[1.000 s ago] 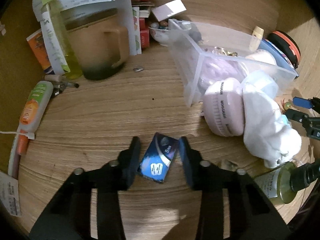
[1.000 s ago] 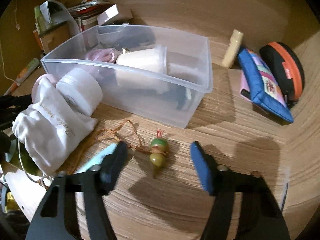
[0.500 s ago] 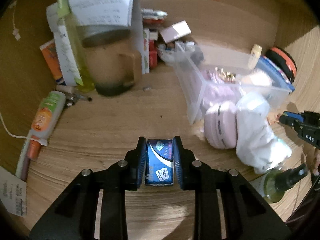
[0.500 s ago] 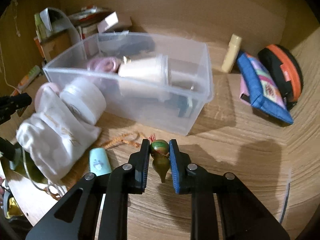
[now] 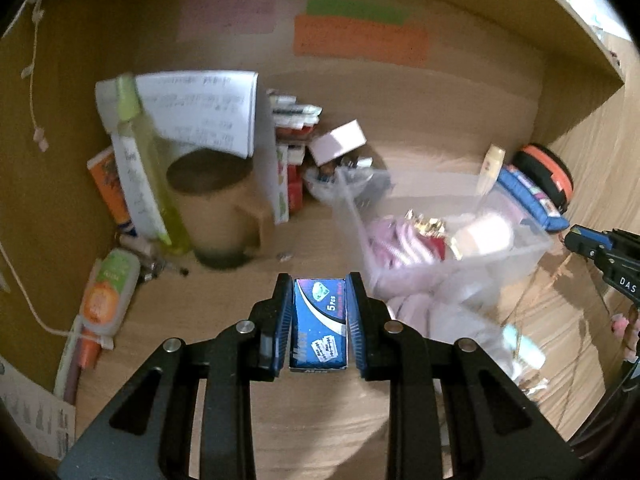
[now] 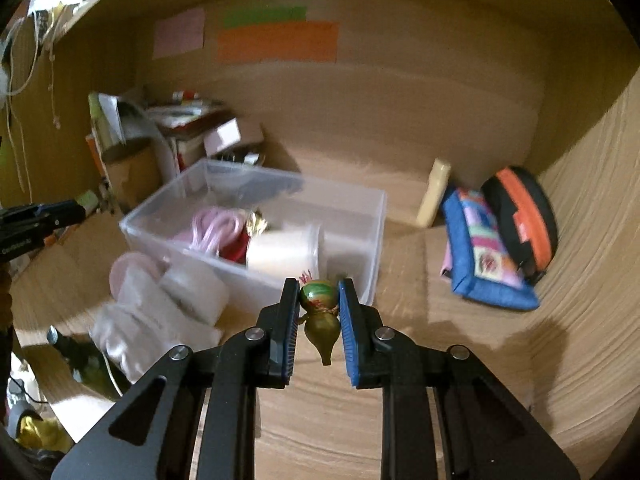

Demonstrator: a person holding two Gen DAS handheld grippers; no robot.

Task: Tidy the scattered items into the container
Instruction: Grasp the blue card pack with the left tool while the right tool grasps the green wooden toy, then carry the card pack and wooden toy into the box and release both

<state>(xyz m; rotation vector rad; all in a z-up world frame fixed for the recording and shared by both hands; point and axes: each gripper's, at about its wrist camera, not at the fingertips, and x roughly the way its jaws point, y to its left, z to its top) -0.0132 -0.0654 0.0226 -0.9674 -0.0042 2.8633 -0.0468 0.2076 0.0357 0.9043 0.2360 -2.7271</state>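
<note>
Two grips are loaded at once: the left gripper (image 5: pixel 319 322) is clamped on a small blue box (image 5: pixel 320 326), and the right gripper (image 6: pixel 319 322) pinches a green gourd charm (image 6: pixel 320 312), both held above the wooden desk (image 6: pixel 460 360). The clear container (image 6: pixel 352 200) sits just ahead. The charm's round body could slip from the pads, and its trailing cord might snag the white pouch (image 6: pixel 160 312) beside the bin.

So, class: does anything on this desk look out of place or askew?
Yes. A white cloth pouch lies slumped outside the clear container, against its front wall, beside a pink round case.
</note>
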